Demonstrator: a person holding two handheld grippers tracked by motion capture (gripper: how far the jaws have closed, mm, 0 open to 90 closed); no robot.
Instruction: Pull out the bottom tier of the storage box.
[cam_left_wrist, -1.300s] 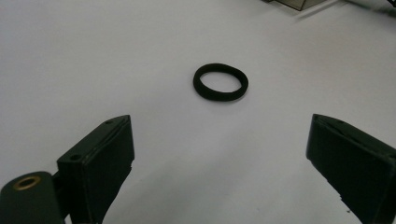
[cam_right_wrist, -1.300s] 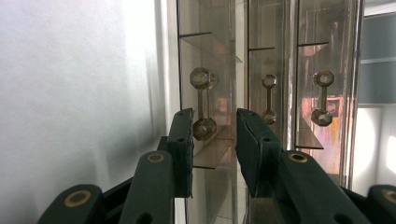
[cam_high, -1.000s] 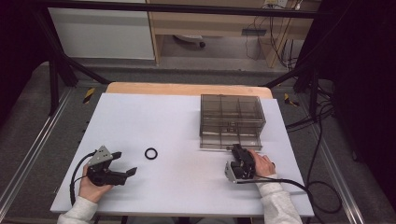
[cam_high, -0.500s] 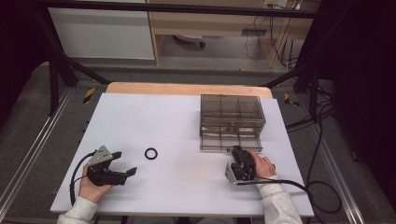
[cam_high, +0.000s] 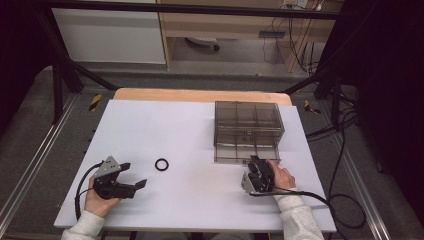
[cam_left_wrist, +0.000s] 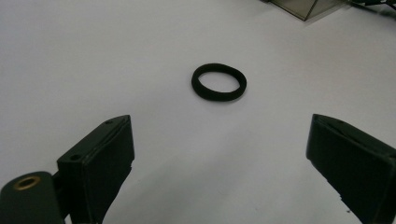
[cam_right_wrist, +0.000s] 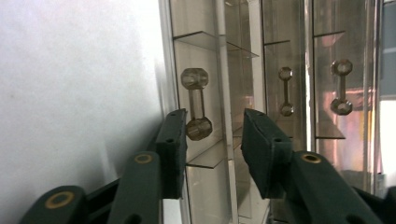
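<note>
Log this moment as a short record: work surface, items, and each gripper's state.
surface: white table
box: clear drawer box, far right part of the table
ring: black band, flat on the table, untouched
left gripper: jaws wide open, aimed at the band, short of it
right gripper: at the bottom drawer's handle, jaws just opening, pads off it

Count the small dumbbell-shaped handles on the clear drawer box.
3, going by the right gripper view: the near smoky plastic handle sits beside the right gripper, its jaws apart, a second farther along, a third beyond. More may be hidden.
</note>
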